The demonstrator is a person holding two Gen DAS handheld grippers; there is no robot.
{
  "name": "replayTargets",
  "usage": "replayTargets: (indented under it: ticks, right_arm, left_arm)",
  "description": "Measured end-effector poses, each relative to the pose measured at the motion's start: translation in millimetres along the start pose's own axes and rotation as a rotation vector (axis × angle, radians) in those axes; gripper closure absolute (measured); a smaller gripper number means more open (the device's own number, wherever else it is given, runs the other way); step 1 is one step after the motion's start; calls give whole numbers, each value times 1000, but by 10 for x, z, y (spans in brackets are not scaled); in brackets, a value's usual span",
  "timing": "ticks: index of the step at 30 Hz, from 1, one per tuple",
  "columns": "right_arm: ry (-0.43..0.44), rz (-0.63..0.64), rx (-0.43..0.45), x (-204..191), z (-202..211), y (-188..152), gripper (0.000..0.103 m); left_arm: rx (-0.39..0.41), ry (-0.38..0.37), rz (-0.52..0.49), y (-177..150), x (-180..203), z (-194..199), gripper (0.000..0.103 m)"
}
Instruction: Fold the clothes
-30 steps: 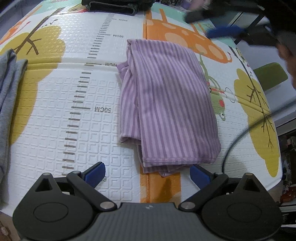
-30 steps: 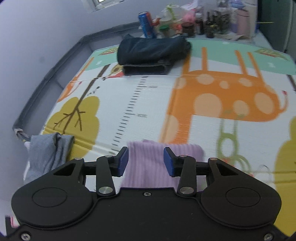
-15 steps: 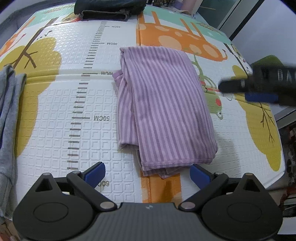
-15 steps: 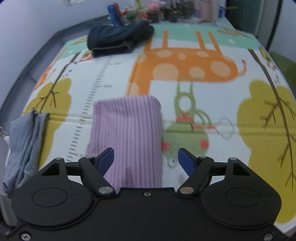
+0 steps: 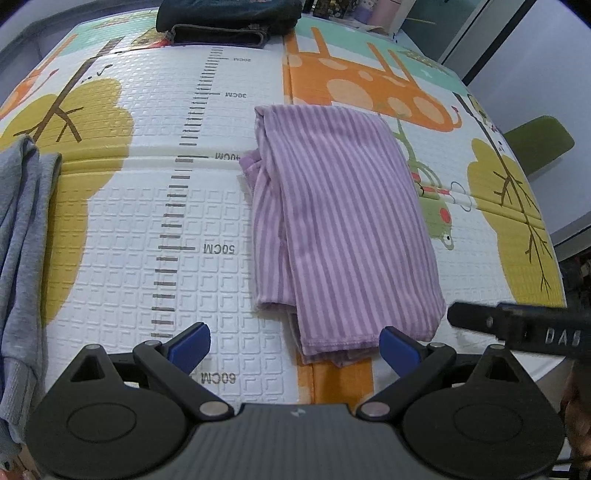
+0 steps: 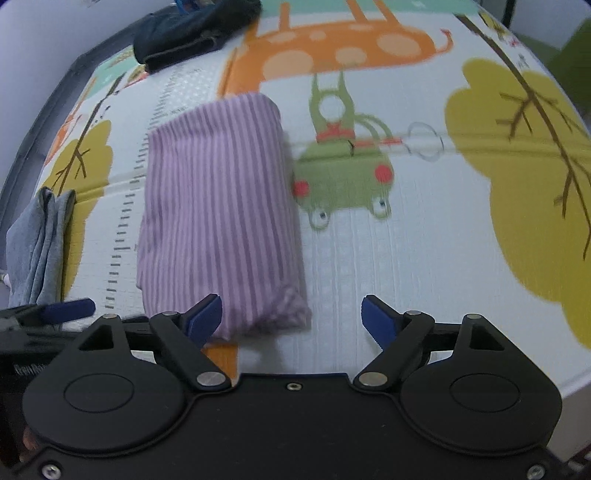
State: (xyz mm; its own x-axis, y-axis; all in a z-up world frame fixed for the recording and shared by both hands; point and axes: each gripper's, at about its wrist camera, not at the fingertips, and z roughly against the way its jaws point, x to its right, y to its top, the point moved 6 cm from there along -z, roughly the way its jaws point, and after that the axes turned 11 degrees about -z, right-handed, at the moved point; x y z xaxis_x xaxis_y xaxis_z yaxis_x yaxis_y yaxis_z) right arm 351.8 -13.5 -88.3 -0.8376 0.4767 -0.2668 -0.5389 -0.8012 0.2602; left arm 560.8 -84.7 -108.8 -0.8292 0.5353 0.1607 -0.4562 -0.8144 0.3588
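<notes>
On the colourful printed foam mat (image 5: 122, 221), the folded purple striped cloth (image 5: 343, 229) lies released. Since a second ago the right gripper (image 6: 291, 317) came back to its near end, jaws opening, empty; the left gripper (image 5: 295, 345) hovers open. A grey garment (image 5: 22, 236) lies left, a dark folded garment (image 5: 225, 22) far.

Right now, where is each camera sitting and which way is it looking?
Left wrist view: sits on the left gripper, looking steeply down along its blue fingers, spread wide with nothing between them, at the folded purple striped garment on the play mat; the right gripper pokes in at right.
Right wrist view: sits on the right gripper, fingers opening, empty, facing down at the same garment; a left finger shows at left.
Both share the garment, grey garment, dark folded clothes and mat.
</notes>
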Motion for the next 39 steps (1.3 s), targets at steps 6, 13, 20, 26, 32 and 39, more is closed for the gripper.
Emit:
replayTargets:
  ticks: [6, 13, 20, 26, 32, 39]
  right_arm:
    - [-34, -6, -24, 68, -52, -127, 22]
    - [11, -73, 13, 130, -85, 31, 22]
    - [41, -93, 51, 55, -248, 397, 22]
    - [54, -84, 40, -22, -454, 576, 22]
    - [102, -90, 25, -62, -581, 678, 22]
    - [157, -131, -14, -107, -709, 737, 22]
  left_arm:
    - [4, 19, -10, 52, -28, -2, 3]
    - [57, 22, 24, 385, -128, -58, 3]
    - [66, 41, 71, 804, -223, -332, 3]
    - [20, 0, 141, 943, -350, -644, 3]
    - [-13, -23, 174, 1008, -412, -855, 3]
    - [-42, -61, 221, 1052, -489, -1013, 0]
